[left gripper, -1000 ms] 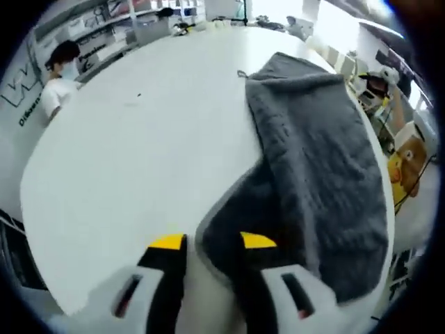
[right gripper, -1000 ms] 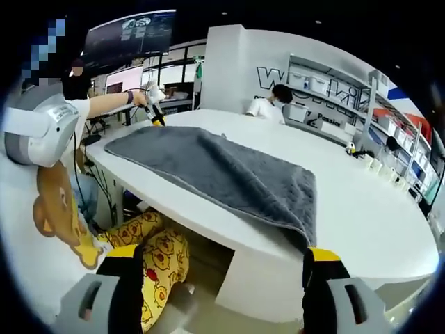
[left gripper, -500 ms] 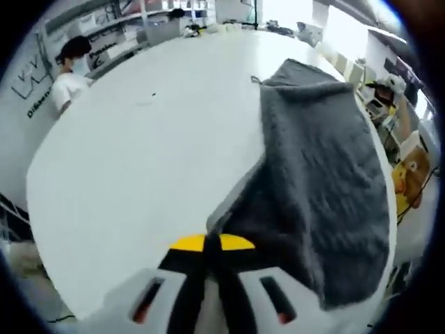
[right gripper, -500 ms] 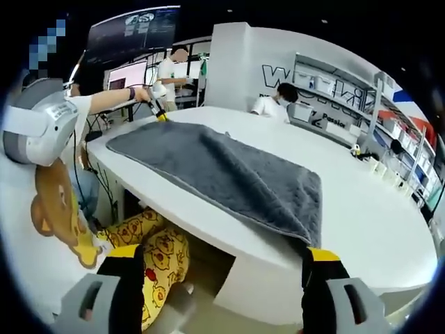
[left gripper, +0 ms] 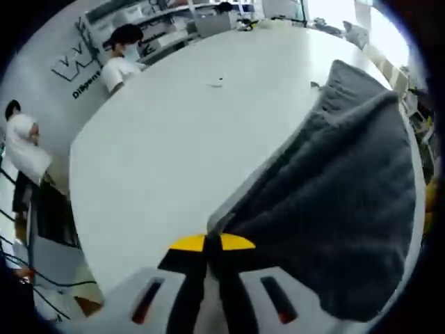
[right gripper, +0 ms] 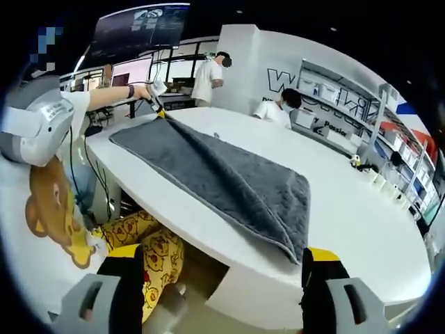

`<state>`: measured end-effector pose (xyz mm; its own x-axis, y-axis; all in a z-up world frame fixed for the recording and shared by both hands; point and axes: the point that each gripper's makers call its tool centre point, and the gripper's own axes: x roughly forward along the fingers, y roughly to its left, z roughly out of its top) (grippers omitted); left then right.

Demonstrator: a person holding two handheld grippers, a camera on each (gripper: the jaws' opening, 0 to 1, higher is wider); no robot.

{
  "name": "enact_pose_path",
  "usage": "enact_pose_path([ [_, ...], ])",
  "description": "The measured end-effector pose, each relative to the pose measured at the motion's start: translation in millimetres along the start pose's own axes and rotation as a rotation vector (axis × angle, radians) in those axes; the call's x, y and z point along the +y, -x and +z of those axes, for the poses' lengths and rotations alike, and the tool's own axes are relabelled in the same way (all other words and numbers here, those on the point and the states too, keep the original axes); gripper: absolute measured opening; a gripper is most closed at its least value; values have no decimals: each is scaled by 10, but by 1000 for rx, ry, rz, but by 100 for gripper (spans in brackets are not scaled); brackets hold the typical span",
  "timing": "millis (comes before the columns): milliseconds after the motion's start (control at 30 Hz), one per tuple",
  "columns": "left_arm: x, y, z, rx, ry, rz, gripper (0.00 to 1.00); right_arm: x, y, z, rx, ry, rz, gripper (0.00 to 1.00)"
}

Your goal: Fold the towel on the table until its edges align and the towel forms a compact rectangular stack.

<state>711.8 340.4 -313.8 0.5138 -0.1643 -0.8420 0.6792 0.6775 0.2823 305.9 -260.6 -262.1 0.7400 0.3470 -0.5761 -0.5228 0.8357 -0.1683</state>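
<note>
While the right hand-held gripper [right gripper: 222,268] gapes wide, the left hand-held gripper [left gripper: 212,243] pinches the towel [left gripper: 341,202] corner

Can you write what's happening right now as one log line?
left gripper: shut on towel corner | right gripper: open, off the table edge | towel: lifted, partly folded

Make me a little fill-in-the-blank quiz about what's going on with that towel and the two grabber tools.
1. The towel lying on the table is ____ in colour.
2. The left gripper is ____ on a corner of the towel.
3. The right gripper is ____, gripping nothing.
4. The table top is ____ in colour.

Missing words: grey; shut; open; white
</note>
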Motion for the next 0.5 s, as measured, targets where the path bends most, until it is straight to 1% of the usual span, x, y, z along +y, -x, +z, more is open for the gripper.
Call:
enact_pose_path([
  [33, -4, -34, -12, 14, -20, 3, 6, 9, 13, -1, 1, 2, 0, 98],
  [133, -10, -116, 6, 21, -24, 10, 7, 13, 56, -8, -1, -2, -5, 98],
  [267, 18, -115, 21, 20, -23, 20, 9, -6, 93, -39, 4, -5, -17, 98],
  [367, 55, -63, -5, 16, -16, 42, 16, -3, 100, -53, 5, -9, -19, 98],
  [400, 60, -38, -17, 14, -16, 51, 20, -2, 100, -55, 4, -10, -19, 98],
  [467, 88, 42, -35, 1, -10, 76, 27, 2, 95, -53, 4, -7, -16, 98],
  [500, 101, 98, -30, -11, -11, 92, 28, 5, 92, -46, 2, -5, -14, 98],
])
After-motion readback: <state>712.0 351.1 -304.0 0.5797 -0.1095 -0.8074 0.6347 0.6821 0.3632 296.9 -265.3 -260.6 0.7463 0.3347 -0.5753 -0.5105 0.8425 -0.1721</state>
